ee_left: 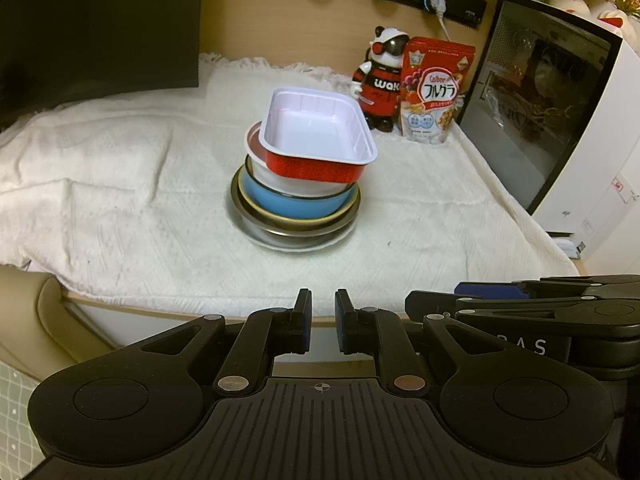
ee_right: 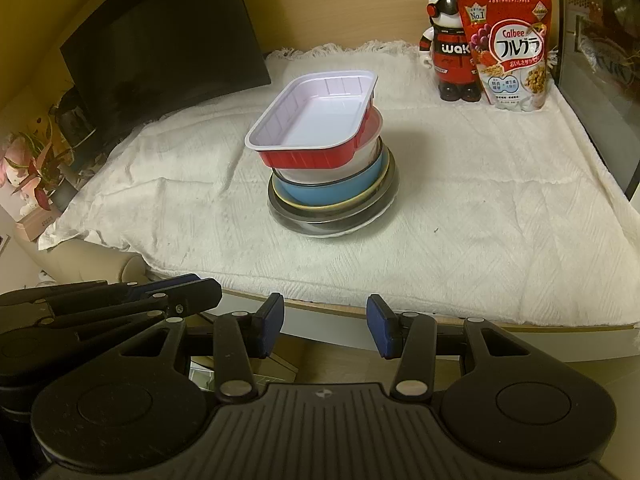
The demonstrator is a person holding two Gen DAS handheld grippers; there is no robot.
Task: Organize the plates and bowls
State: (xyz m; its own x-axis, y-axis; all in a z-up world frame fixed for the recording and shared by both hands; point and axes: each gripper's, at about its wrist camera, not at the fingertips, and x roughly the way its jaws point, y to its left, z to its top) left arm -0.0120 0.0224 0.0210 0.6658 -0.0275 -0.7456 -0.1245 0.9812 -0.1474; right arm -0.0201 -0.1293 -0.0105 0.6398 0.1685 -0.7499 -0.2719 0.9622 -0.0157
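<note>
A stack of dishes stands in the middle of the white cloth point(ee_left: 120, 184). On top sits a red rectangular tray with a white inside point(ee_left: 316, 132) point(ee_right: 316, 120), tilted. Under it are a white bowl point(ee_left: 304, 186) point(ee_right: 344, 168), a blue bowl point(ee_left: 296, 202) point(ee_right: 332, 194) and a metal plate point(ee_left: 280, 232) point(ee_right: 332, 220). My left gripper point(ee_left: 323, 320) is near the table's front edge, its jaws narrowly apart and empty. My right gripper point(ee_right: 325, 326) is open and empty, also back from the stack. Each gripper shows at the edge of the other's view.
A panda figure point(ee_left: 380, 80) point(ee_right: 450, 40) and a red cereal bag point(ee_left: 434, 92) point(ee_right: 510, 44) stand at the back right. A dark glass-fronted case point(ee_left: 536, 92) is at the right edge. A black monitor point(ee_left: 100, 28) point(ee_right: 160, 40) is at the back left.
</note>
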